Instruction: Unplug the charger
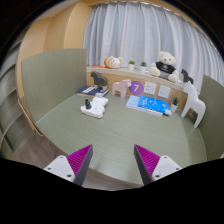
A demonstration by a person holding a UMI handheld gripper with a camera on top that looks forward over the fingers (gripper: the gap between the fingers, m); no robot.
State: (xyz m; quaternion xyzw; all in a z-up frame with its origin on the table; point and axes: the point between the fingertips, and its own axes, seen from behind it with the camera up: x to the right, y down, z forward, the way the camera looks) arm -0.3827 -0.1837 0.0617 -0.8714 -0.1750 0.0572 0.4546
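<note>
A white charger or power strip (94,108) lies on the far left part of the grey-green table (110,135), next to a dark blue object (92,91). I cannot make out its plug or cable. My gripper (113,160) is well short of it, over the table's near edge. The fingers (80,160) with magenta pads stand wide apart with nothing between them.
A blue booklet (148,105) lies at the far right of the table. Pink boxes (135,88), a teddy bear (165,65), a small pumpkin (112,62) and plants stand on a shelf before the curtain. A white chair (196,100) is on the right.
</note>
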